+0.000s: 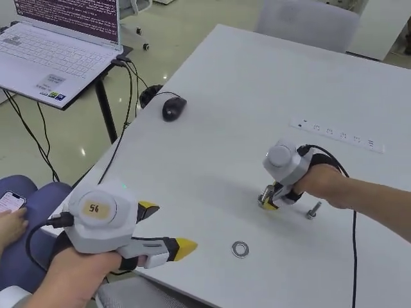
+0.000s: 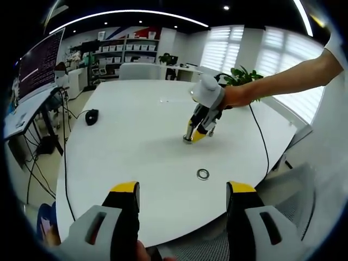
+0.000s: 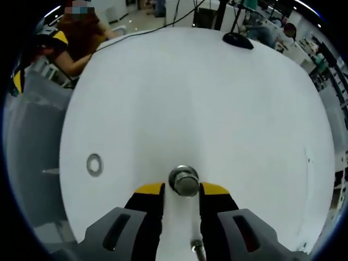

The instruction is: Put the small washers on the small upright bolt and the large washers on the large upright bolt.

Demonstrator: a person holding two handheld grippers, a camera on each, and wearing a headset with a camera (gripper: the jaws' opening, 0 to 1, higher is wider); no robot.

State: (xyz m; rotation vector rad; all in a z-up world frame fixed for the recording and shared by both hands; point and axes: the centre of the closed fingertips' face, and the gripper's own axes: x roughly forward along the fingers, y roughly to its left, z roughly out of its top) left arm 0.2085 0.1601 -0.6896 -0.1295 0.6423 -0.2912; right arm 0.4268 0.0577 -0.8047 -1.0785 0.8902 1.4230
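Right at the near part of the white table [image 1: 244,96], the large upright bolt [image 3: 184,181] stands on its head. From above it is a round, shiny steel disc with a darker ring around it. The right gripper [image 3: 182,190] is down over it, yellow tips flanking the bolt top with a narrow strip of table showing between them. I cannot tell whether those jaws are pinching anything. Just to the right and a touch nearer stands the small upright bolt [image 1: 313,210], a slim grey stud, apart from the big one. One loose washer [image 1: 240,249] lies flat near the table's front edge, a thin bright metal ring with a clean round hole, between the two grippers. The left gripper [image 1: 166,226] hovers off the near left corner, grey plastic body with yellow-capped fingers spread wide and nothing between them. The tabletop is smooth, matte and rounded at the corner. A black mouse [image 1: 173,108] sits far to the left with its cable trailing off the edge, and a white power strip [image 1: 337,135] lies at the far right. Beyond the left edge, an open laptop [image 1: 61,38] rests on a stand over a glossy pale floor [image 1: 64,135], a grey chair [image 1: 308,22] waits at the far side, and a hand holds a phone [image 1: 11,201].
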